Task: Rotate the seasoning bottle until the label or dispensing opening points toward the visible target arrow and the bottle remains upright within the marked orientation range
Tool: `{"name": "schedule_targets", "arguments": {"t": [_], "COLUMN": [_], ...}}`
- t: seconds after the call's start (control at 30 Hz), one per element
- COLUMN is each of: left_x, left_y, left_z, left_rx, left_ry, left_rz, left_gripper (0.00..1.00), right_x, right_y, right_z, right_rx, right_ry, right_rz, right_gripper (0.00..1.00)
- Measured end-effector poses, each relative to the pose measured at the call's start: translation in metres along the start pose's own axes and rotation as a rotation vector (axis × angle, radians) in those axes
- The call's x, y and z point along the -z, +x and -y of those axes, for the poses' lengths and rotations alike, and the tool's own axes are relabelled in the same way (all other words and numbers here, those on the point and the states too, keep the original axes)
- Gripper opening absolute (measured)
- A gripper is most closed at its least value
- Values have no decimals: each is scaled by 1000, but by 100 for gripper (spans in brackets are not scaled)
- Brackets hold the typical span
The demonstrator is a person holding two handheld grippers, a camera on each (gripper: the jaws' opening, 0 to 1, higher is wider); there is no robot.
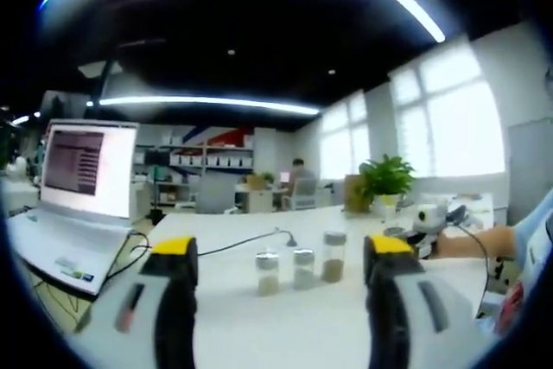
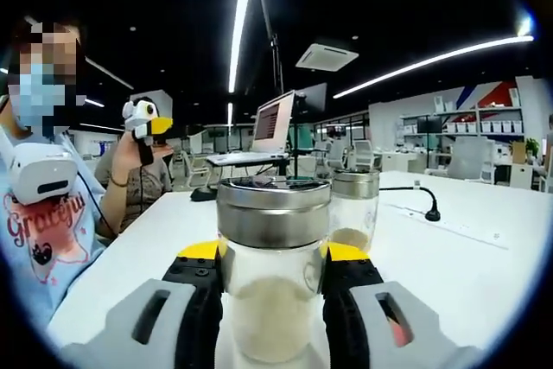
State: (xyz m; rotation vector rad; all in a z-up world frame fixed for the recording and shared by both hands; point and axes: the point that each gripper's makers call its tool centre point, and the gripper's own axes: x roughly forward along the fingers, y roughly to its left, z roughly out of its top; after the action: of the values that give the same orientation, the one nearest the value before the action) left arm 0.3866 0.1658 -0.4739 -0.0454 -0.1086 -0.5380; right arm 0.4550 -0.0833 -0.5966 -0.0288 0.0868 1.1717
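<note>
In the right gripper view, the right hand-held gripper is seen closed around a seasoning bottle, its yellow-tipped jaws pressed against the glass body on either side, below the metal lid. The bottle stands upright on the white worktop, holding pale contents. A second jar is placed just behind it, toward 1 o'clock. A laptop on a stand is noted at 12 o'clock, further back.

In the left gripper view, the left hand-held gripper is held open and empty, its jaws well apart. Three jars are framed between them, near the middle of the worktop. An open laptop is recorded at 9 o'clock and a potted plant at 2 o'clock.

No target arrow, orientation marking, label or dispensing opening can be made out. It is judged that the grasp is secured; whether any rotation has been made cannot be told. Alignment and release are taken as outstanding.
</note>
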Motion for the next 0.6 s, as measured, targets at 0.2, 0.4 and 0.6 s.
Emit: {"name": "schedule_targets", "arguments": {"t": [0.2,0.4,0.6], "left_x": [-2,-1,1], "left_y": [-3,-3,-1], "left_z": [-7,-13,-10], "left_rx": [-28,-53,-38], "left_ry": [3,5,6], "left_rz": [7,2,-6], "left_gripper": [84,84,84], "right_x": [10,10,11], "right_y": [-1,-6,-5], "right_z": [0,-1,-2], "right_rx": [40,21,26], "right_ry": [-23,-41,-44], "right_rz": [-24,-10,-23], "right_gripper": [44,44,44]}}
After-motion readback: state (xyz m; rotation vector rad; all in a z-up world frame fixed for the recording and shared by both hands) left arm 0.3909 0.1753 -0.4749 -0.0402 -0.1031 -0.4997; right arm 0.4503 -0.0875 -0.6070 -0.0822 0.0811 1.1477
